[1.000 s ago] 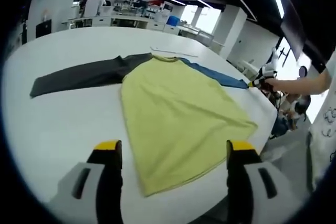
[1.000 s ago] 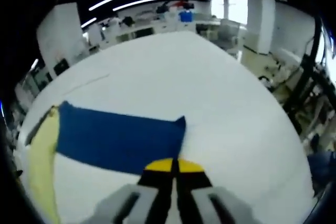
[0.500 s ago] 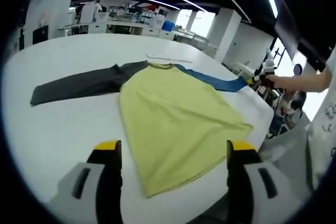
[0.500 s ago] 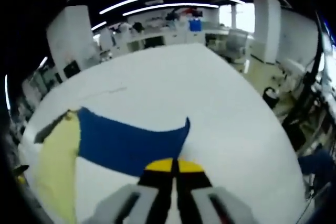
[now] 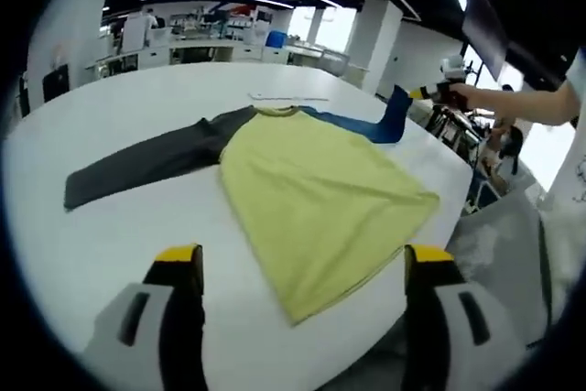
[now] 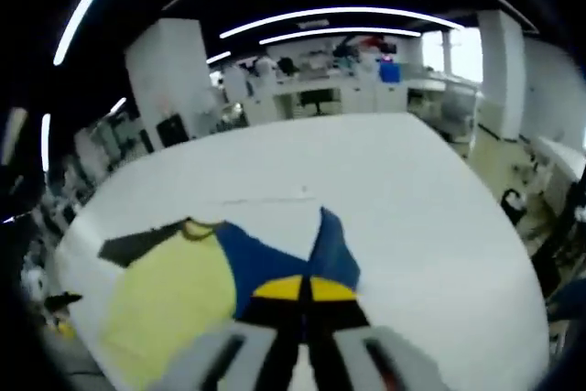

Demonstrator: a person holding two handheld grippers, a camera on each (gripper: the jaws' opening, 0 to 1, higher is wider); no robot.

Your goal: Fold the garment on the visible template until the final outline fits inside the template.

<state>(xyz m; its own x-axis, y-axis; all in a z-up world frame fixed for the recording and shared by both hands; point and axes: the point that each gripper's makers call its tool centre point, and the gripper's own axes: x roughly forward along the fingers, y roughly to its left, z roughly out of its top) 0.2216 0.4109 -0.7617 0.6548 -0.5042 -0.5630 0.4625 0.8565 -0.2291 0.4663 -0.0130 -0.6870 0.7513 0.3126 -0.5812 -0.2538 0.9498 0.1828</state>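
Note:
A long-sleeved shirt lies flat on the white table: yellow-green body, dark grey sleeve stretched to the left, blue sleeve to the right. My right gripper, held by a hand, is shut on the blue sleeve's cuff and lifts it off the table. In the right gripper view the blue sleeve rises to the shut yellow-tipped gripper, with the yellow body beyond. My left gripper hovers open over the table's near edge, short of the hem.
A thin pale outline strip lies on the table just beyond the collar. The table's right edge drops to the floor. Desks and shelves line the back of the room.
The right gripper has raised the blue cuff off the table and carried it inward toward the shirt's body. The left gripper stays open, its view shifted slightly.

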